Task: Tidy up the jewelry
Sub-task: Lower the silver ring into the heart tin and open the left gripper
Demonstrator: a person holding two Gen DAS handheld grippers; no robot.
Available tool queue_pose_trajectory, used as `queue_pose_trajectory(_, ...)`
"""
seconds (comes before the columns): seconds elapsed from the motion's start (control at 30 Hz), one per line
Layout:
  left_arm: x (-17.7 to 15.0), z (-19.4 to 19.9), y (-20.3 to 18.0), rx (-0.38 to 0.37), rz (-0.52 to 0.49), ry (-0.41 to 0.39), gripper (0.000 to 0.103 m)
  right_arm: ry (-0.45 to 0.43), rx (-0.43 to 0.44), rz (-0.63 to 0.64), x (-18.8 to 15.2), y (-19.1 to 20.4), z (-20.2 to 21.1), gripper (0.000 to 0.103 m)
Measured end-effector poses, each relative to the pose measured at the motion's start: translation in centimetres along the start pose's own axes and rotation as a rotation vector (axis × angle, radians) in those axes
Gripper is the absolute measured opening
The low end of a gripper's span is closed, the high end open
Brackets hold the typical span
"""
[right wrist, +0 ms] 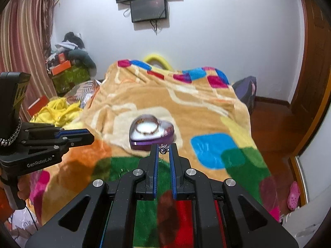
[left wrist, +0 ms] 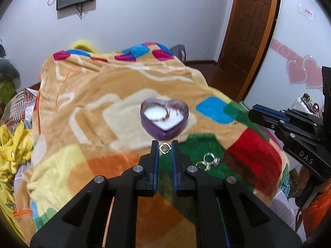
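A purple heart-shaped tin (left wrist: 164, 116) with a white lining sits on the bed blanket and holds a copper bangle (left wrist: 158, 111); it also shows in the right wrist view (right wrist: 152, 132). My left gripper (left wrist: 164, 147) is shut on a gold ring (left wrist: 164, 147), held just short of the tin. My right gripper (right wrist: 163, 149) is shut on a small silver ring with a decorated top (right wrist: 163, 149), also just before the tin. Several loose rings (left wrist: 208, 161) lie on the green patch to the right of my left gripper.
A colourful patchwork blanket (left wrist: 103, 107) covers the bed. The right gripper's body (left wrist: 289, 128) shows at the right of the left view; the left gripper's body (right wrist: 41, 144) at the left of the right view. Yellow cloth (right wrist: 55, 109), boxes, a wooden door (left wrist: 248, 24).
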State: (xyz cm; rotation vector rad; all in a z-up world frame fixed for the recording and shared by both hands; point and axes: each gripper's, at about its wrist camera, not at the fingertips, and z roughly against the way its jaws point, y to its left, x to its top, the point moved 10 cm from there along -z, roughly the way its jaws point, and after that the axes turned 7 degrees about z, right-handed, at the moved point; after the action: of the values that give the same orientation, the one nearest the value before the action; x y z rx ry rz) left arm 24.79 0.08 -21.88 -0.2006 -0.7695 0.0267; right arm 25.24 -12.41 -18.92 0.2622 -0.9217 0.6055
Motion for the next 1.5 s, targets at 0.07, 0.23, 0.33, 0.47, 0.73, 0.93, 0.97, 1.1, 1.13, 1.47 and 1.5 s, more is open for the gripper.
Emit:
queue_pose_trajectory(0.07,0.9,0.3,0.0,0.000,0.001,-0.019,0.010,-0.019,-0.002,0.007,0.8,0.2,0.1,0.009)
queue_pose_trajectory(0.23,2.9,0.9,0.2,-0.001,0.006,-0.060,0.010,-0.063,0.003,0.015,2.8,0.7,0.0,0.009)
queue_pose_trajectory(0.33,3.9,1.0,0.2,-0.006,0.010,-0.079,0.010,-0.086,0.009,0.014,3.8,0.7,-0.3,0.009)
queue_pose_trajectory(0.47,5.1,0.6,0.1,-0.013,0.013,-0.095,0.010,-0.105,0.017,0.007,4.8,0.6,-0.9,0.009)
queue_pose_trajectory(0.73,6.1,-1.7,0.2,-0.032,0.027,-0.078,0.010,-0.096,0.042,-0.011,5.5,0.5,-3.3,0.009)
queue_pose_trajectory(0.93,5.7,-4.9,0.5,-0.044,0.031,-0.018,0.010,-0.055,0.062,-0.011,5.1,0.4,-5.5,0.009)
queue_pose_trajectory(0.97,5.6,-5.4,0.5,-0.046,0.032,-0.007,0.010,-0.047,0.063,-0.008,5.0,0.3,-5.9,0.009)
queue_pose_trajectory(1.1,5.1,-7.2,0.8,-0.048,0.034,0.032,0.010,0.000,0.069,0.004,4.0,0.4,-7.6,0.009)
queue_pose_trajectory(1.13,5.0,-7.5,0.8,-0.051,0.035,0.039,0.010,0.012,0.069,0.007,3.7,0.4,-8.0,0.009)
queue_pose_trajectory(1.47,4.0,-9.7,0.7,-0.060,0.027,0.099,0.010,0.123,0.125,-0.024,1.5,0.1,-11.4,0.009)
queue_pose_trajectory(1.5,3.9,-9.8,0.7,-0.063,0.025,0.105,0.010,0.132,0.133,-0.033,1.3,0.0,-11.6,0.009)
